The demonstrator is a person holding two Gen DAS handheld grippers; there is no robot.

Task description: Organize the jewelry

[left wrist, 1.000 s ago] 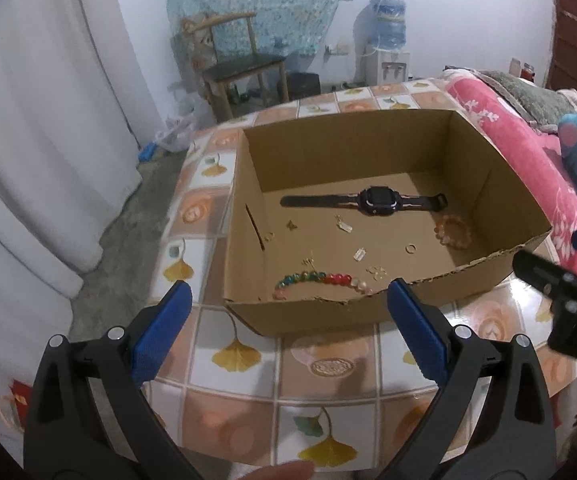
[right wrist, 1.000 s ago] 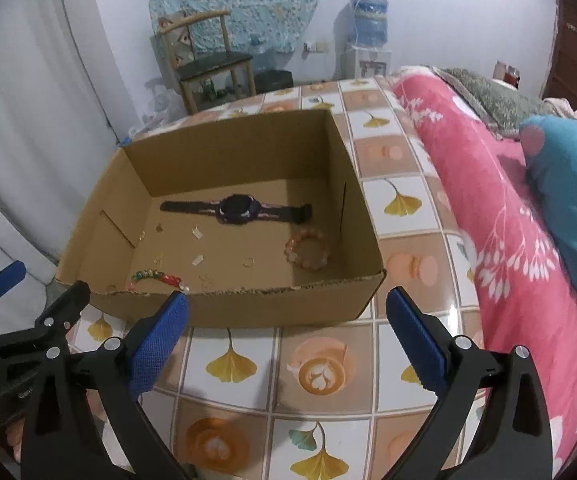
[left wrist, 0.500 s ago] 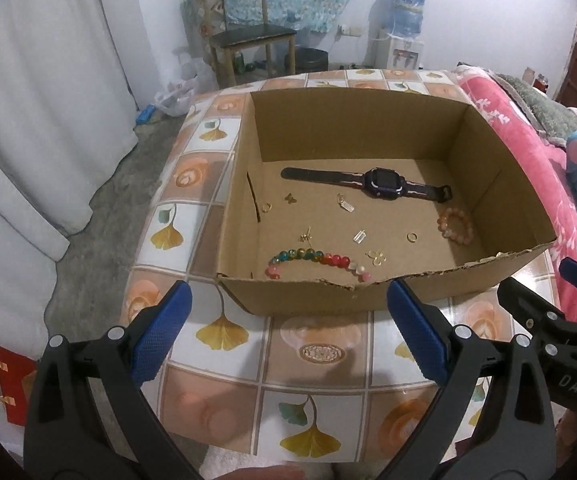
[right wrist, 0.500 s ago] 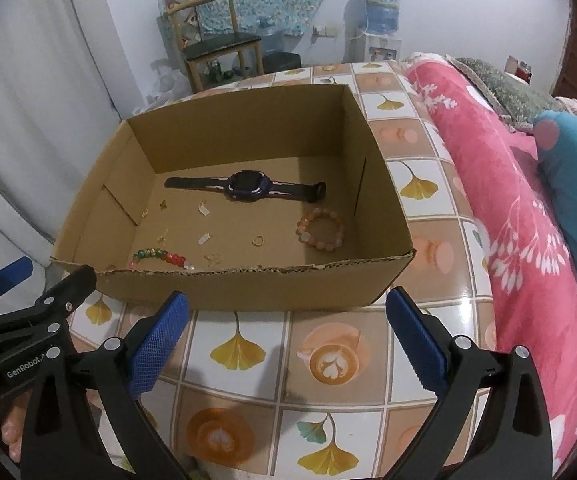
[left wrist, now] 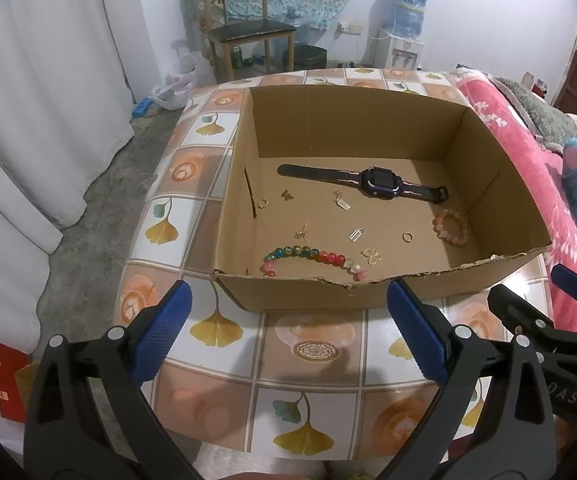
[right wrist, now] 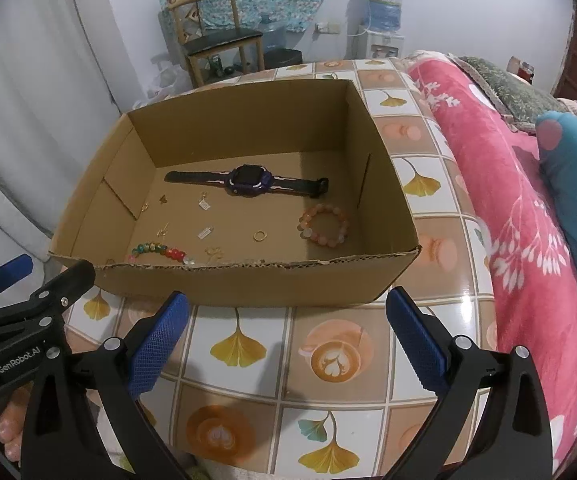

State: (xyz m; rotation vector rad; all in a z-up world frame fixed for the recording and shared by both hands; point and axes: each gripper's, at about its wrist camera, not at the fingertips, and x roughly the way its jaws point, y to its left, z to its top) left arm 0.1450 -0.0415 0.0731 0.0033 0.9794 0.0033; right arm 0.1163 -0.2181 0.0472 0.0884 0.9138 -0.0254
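Cardboard box (left wrist: 352, 128), open-topped, on the tiled table (left wrist: 312, 348), holding all the jewelry. Dark smartwatch (left wrist: 380, 180) laid flat toward the far wall; peach bead bracelet (left wrist: 451, 227) near the right wall; multicoloured bead strand (left wrist: 314, 258) along the near wall; gold ring (left wrist: 407, 237), butterfly charm (left wrist: 372, 255) and small earrings scattered between. Left gripper (left wrist: 288, 332) and right gripper (right wrist: 288, 336) both spread wide, empty, hovering short of the box's near edge. Probably light, all of it: beads hard, round and likely to roll or slip, best pinched across the loop; watch strap flexible, best taken at the rigid case; ring and charms tiny, flat, likely the hardest to nip.
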